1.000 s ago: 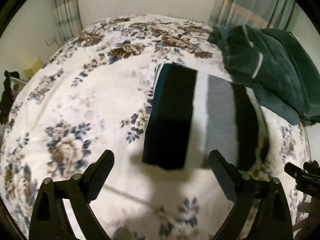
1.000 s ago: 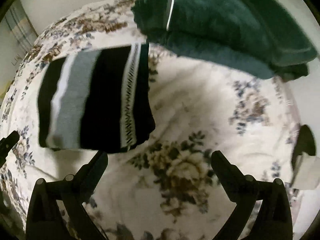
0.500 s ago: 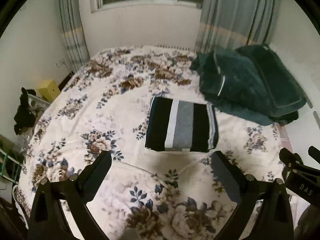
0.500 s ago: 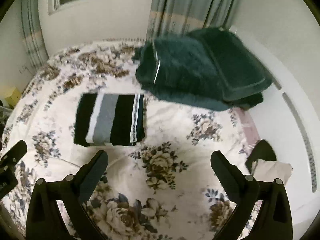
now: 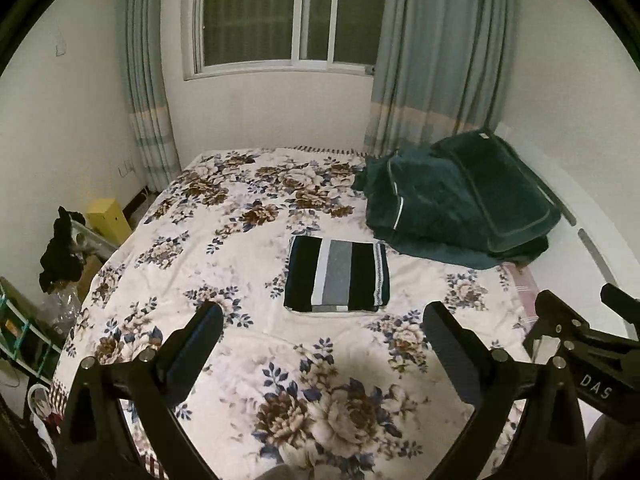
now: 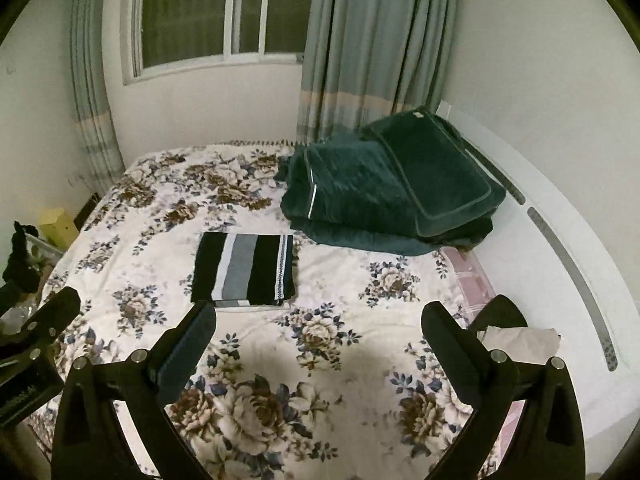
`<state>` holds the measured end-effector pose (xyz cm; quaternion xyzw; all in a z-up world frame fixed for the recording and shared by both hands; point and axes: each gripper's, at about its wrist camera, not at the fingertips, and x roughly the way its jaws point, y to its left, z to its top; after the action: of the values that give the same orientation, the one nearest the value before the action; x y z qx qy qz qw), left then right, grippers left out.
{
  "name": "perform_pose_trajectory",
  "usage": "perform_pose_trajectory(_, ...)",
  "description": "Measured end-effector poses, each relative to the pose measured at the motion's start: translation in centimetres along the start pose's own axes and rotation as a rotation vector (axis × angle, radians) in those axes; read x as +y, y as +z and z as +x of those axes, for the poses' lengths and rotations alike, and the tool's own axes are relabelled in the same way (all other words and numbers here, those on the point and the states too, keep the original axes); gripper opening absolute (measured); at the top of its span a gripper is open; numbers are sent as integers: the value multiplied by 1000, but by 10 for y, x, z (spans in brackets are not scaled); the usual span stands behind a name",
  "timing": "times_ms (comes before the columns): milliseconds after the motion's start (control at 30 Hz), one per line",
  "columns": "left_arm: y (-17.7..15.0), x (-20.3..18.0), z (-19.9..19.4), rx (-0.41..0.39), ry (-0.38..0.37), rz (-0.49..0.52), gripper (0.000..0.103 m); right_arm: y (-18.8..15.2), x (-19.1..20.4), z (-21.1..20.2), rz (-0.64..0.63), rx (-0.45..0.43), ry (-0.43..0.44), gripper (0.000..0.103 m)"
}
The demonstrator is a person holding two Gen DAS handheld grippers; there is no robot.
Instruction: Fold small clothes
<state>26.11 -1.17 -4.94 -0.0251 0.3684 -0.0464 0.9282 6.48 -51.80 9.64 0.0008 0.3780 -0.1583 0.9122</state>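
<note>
Clutter left of the bed is dark and cut off by the fisheye rim: a black lump, a yellow box (image 5: 107, 216), wire shelving, nothing more readable. Pale folded item (image 6: 520, 340) at the bed's right edge is half hidden behind a right-gripper finger.

Left gripper (image 5: 322, 326) and right gripper (image 6: 318, 326): jaws spread wide, nothing between them, both well above the mattress.

Folded striped garment (image 5: 338, 274), black/white/grey, lies flat mid-bed on the floral bedspread (image 5: 224, 240), just beside the dark green blanket pile (image 5: 456, 204).

Window (image 5: 288, 12) and grey-blue curtains (image 5: 432, 52) on the far wall.
</note>
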Motion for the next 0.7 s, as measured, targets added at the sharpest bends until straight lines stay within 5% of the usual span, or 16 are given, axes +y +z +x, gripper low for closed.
perform_pose_trajectory(333, -16, -2, -58, -56, 35, 26, 102, -14, -16, -88, -14, -82, 12, 103)
perform_pose_trajectory(700, -28, -8, -81, -92, 50, 29, 102, -15, -22, -110, -40, -102, 45, 103)
